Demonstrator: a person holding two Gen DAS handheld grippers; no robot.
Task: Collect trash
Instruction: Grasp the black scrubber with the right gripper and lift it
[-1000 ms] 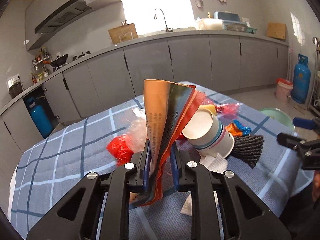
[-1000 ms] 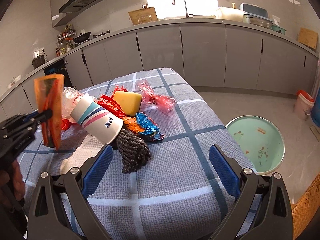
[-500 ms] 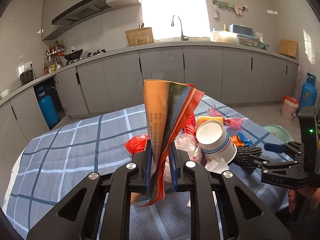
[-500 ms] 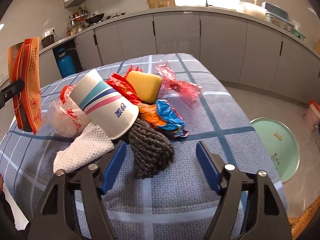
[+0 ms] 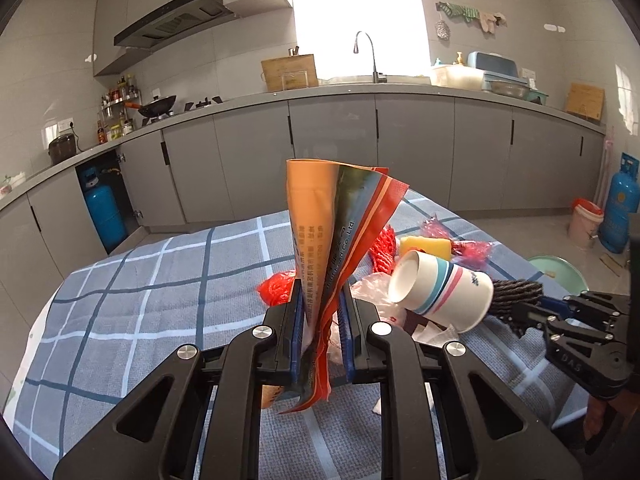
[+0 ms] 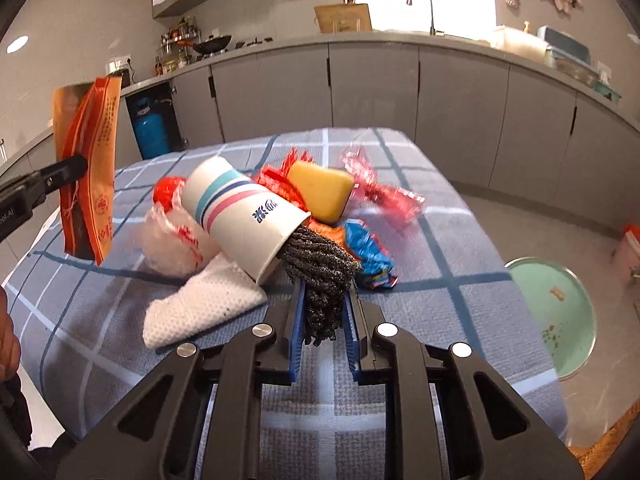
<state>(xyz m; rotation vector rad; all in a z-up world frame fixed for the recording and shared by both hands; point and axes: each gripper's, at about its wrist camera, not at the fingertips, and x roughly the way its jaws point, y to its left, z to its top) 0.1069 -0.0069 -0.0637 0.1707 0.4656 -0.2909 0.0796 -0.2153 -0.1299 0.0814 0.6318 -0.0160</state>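
Observation:
My left gripper (image 5: 320, 292) is shut on an orange snack wrapper (image 5: 332, 220) and holds it upright above the table; the right wrist view shows that wrapper (image 6: 90, 168) at the far left. My right gripper (image 6: 324, 292) sits low over the checked tablecloth (image 6: 420, 320). Its jaws are closing on a dark knitted scrubber (image 6: 320, 256), whose near end lies squeezed between the blue pads. A striped paper cup (image 6: 240, 216) lies on its side against the scrubber's far end. In the left wrist view the right gripper (image 5: 520, 312) reaches in from the right.
The trash pile holds a yellow sponge (image 6: 320, 188), a white cloth (image 6: 200, 308), a clear plastic bag (image 6: 168, 236), red netting (image 6: 276, 184), and pink (image 6: 384, 196) and blue (image 6: 370, 256) wrappers. A green basin (image 6: 560, 312) stands on the floor right of the table. Kitchen cabinets run behind.
My right gripper moved forward to the dark scrubber and its wide-open jaws closed in around it. The left gripper rose slightly, still gripping the orange wrapper.

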